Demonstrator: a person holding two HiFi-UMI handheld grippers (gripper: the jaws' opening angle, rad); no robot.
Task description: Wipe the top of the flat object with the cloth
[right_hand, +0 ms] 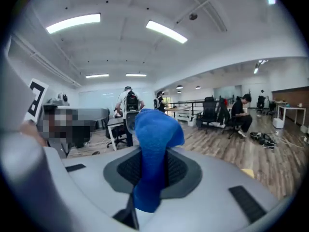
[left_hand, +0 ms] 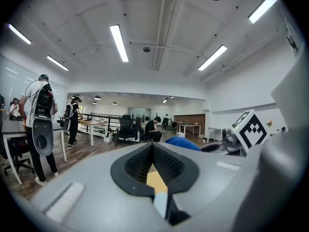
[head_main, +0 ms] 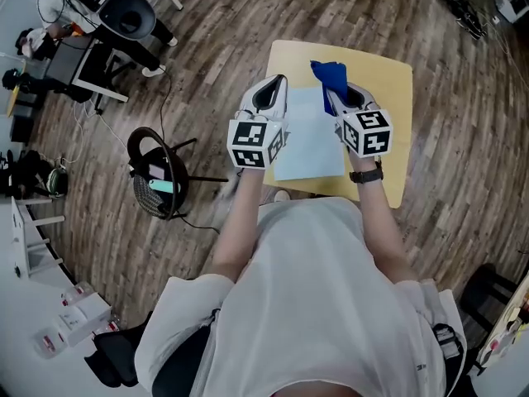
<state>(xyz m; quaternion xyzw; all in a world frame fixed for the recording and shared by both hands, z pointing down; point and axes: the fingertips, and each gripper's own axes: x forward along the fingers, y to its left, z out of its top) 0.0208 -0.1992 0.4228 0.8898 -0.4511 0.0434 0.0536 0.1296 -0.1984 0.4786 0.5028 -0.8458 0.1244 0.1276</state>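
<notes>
A pale, flat sheet-like object (head_main: pixel 310 143) lies on a small yellow table (head_main: pixel 388 81) in front of me. My right gripper (head_main: pixel 332 92) is over the sheet's far right corner, shut on a blue cloth (head_main: pixel 329 74). In the right gripper view the cloth (right_hand: pixel 153 129) is pinched between the jaws and sticks up past them. My left gripper (head_main: pixel 276 83) hovers at the sheet's far left edge, jaws together with nothing in them. In the left gripper view the left gripper (left_hand: pixel 153 148) has a sliver of yellow table behind it, with the cloth (left_hand: pixel 182 143) to its right.
A black round stool (head_main: pixel 159 174) stands on the wooden floor left of the table. Desks, office chairs (head_main: pixel 126 11) and people fill the far left. A white shelf unit (head_main: pixel 33 246) is at the lower left.
</notes>
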